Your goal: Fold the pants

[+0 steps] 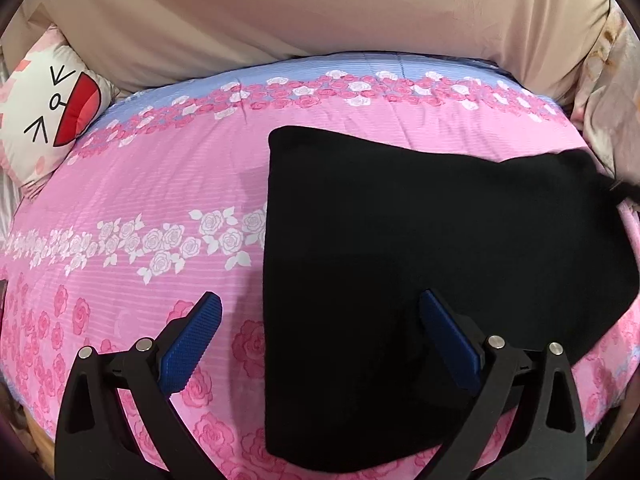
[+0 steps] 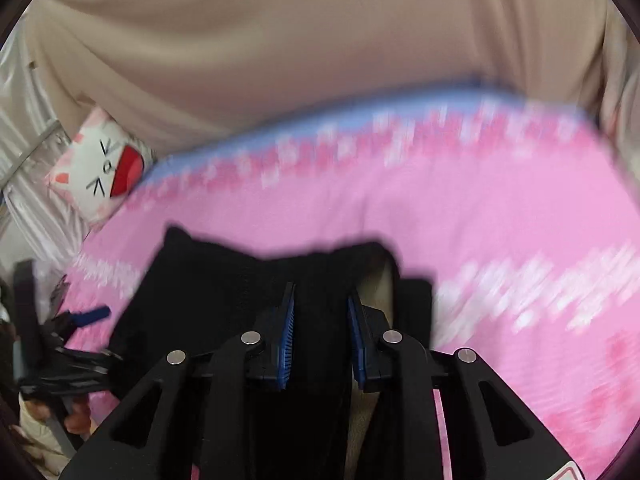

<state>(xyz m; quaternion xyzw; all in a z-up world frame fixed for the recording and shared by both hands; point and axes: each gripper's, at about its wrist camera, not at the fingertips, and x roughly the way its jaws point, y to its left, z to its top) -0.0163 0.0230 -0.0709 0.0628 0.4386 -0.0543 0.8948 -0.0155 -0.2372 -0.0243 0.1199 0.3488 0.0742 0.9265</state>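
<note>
The black pants [image 1: 420,240] lie folded on the pink floral bedspread [image 1: 160,192]. My left gripper [image 1: 320,308] is open and empty; its left finger is over the bedspread and its right finger over the pants' near left part. In the right wrist view, my right gripper [image 2: 321,304] is shut on a bunched edge of the black pants [image 2: 224,280] and holds it above the bed. A pale lining shows beside the right finger. The left gripper also shows at the left edge of that view [image 2: 86,316]. The right wrist view is motion-blurred.
A white cushion with a cartoon face [image 1: 44,108] lies at the bed's far left corner. A beige sheet [image 1: 320,12] rises behind the bed. Pale patterned fabric [image 1: 608,100] is at the far right. The bed's near edge curves along the bottom.
</note>
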